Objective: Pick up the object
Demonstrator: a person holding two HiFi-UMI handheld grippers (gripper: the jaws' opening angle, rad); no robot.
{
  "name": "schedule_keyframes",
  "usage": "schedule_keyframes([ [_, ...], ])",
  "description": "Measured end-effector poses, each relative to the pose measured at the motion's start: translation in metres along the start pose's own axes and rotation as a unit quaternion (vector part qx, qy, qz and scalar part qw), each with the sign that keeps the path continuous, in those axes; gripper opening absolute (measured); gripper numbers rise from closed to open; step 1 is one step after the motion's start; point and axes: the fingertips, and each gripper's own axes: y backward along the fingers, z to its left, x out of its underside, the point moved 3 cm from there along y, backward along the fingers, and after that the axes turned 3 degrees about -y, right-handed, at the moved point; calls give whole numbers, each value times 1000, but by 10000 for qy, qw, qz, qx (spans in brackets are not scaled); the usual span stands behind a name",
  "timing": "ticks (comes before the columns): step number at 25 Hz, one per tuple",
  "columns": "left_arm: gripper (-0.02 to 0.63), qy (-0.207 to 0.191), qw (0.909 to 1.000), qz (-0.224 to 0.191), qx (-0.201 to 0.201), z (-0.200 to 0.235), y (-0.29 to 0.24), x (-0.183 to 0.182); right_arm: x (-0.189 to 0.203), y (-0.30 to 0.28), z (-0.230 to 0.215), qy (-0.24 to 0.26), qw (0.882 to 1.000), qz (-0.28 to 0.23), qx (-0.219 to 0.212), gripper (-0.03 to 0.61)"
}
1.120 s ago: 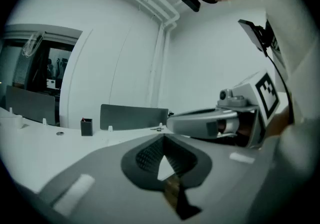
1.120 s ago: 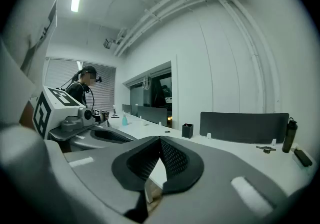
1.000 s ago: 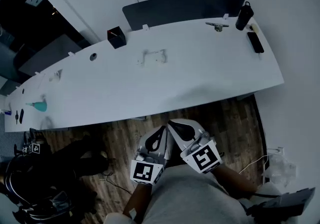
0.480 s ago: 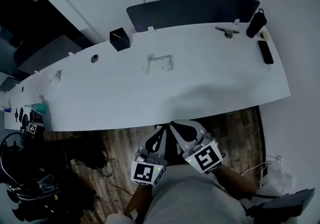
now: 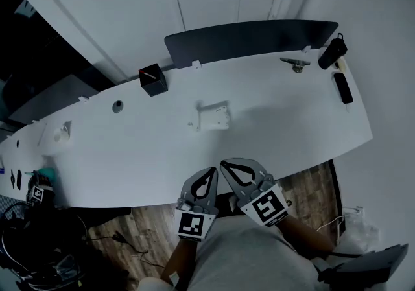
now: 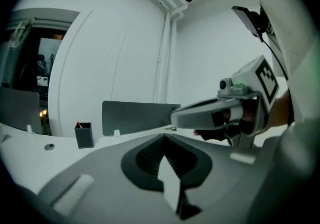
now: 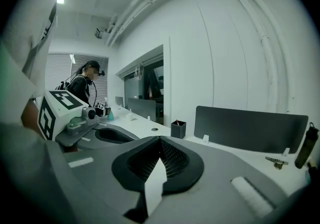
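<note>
Both tools clenched and empty: left gripper (image 5: 209,174) and right gripper (image 5: 227,166) each have jaws pressed together with nothing between them. They sit side by side, tips just over the near edge of the white table (image 5: 292,131).

Task thing is not named. My read is that it's the small white piece (image 5: 213,116) lying flat mid-table, straight ahead of both tips and well apart from them (bracket-like, can't tell exactly what). It's out in the open, with the black pen cup (image 5: 154,80) well off to its left-rear. The black bottle (image 5: 331,53), small metal part (image 5: 295,63) and dark flat device (image 5: 342,87) are all at the far right end, out of the way.

Step in hand, as I judge it: reach, not yet grasp.

How to do it well:
- Pick one gripper and keep the other back so they don't collide.
- Open the jaws on the way, before coming down.
- The piece is low and flat, so come in steep from above with the jaws across its narrower side.
- White on white means poor contrast, and neither gripper view shows the piece right now. Get it in view between the jaws before closing.
- Close only once both pads flank it, then lift straight up.
</note>
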Motion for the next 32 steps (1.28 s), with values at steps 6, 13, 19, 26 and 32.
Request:
schedule_keyframes([
  [6, 0, -279, 9990, 164, 313, 33, -19, 6, -8, -39, -10, -71, 9994, 208, 268, 0],
  [13, 0, -684, 9957, 257, 564, 46, -40, 7, -2, -51, -21, -178, 9980, 404, 448, 2],
  [19, 0, -1228, 9881, 884, 279, 53, -67, 32, 2, -51, -47, -237, 9980, 432, 392, 0],
  [26, 0, -2381, 9549, 1729, -385, 60, -104, 55, 1, -48, -77, -166, 9989, 399, 153, 2],
  [32, 155, -4138, 8699, 2532, -891, 61, -132, 87, 5, -42, -103, -125, 9991, 392, 116, 2],
])
